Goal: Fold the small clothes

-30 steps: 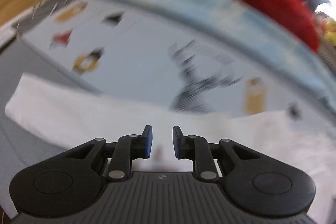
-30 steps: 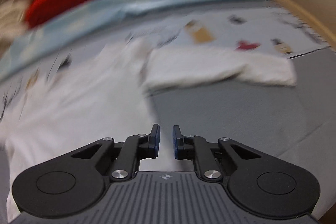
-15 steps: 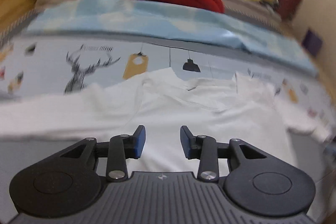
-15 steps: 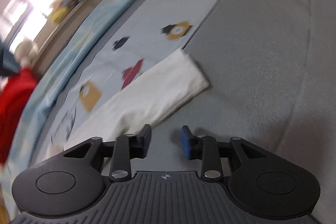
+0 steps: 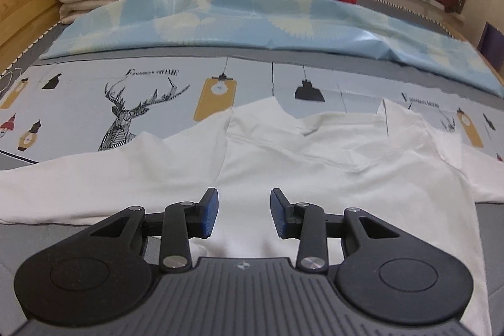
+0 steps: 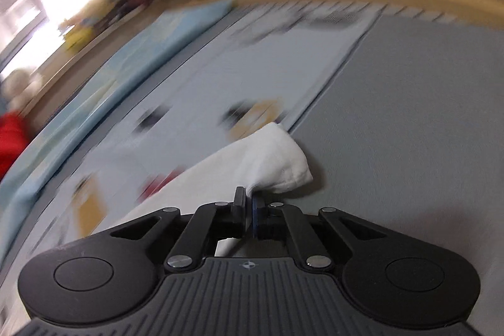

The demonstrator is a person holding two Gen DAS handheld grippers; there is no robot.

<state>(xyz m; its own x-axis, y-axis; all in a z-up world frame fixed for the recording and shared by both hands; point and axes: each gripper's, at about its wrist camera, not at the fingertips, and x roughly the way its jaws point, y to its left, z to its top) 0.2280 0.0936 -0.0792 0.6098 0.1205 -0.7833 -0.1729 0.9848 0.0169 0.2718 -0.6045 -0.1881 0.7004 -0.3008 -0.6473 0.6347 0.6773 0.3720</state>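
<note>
My right gripper (image 6: pixel 248 211) has just closed, pinching the sleeve end (image 6: pixel 277 162) of the white cotton long-sleeved shirt (image 5: pixel 315 178) to fold it inward. My left gripper (image 5: pixel 242 211) hovers spread over the shirt's body, which lies flat on the lamp-printed bedsheet (image 5: pixel 94 90).

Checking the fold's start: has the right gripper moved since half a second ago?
Yes. The right gripper has closed in on the white sleeve, now clamped.

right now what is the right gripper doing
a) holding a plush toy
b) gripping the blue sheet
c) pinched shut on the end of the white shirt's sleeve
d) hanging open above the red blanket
c: in the right wrist view the right gripper has its jaws closed together on the end of the white sleeve, which bunches where it is pinched.
</note>
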